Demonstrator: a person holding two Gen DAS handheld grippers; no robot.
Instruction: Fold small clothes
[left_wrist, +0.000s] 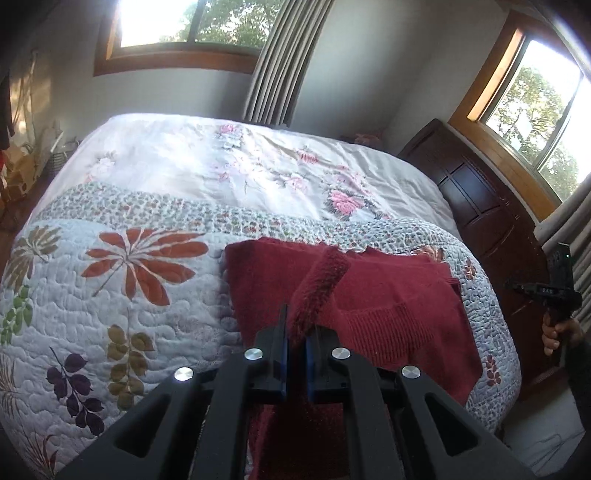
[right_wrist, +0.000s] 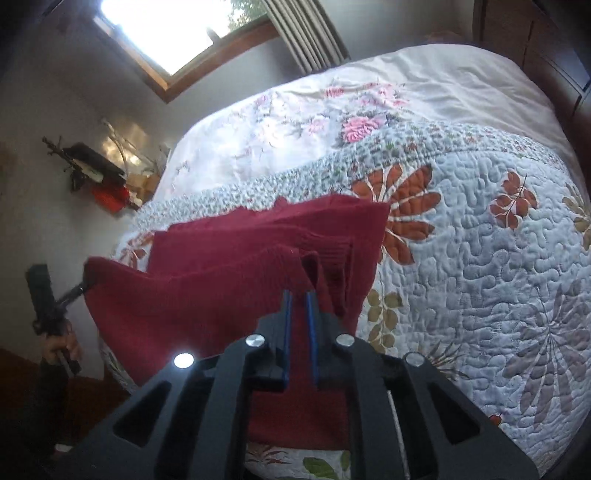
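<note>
A dark red knit sweater lies on the near right part of a quilted bed. My left gripper is shut on a raised ridge of its fabric. In the right wrist view the sweater has its near edge lifted into a hanging sheet. My right gripper is shut on that edge, with cloth showing between the blue pads. At the far left of that view the left gripper, held by a hand, meets the sheet's other corner. The hand-held right gripper shows at the right edge of the left wrist view.
The leaf-patterned quilt gives way to a pale flowered cover farther back. A dark wooden headboard stands to the right of the bed. Curtains hang by the windows. Boxes and clutter sit on the floor at left.
</note>
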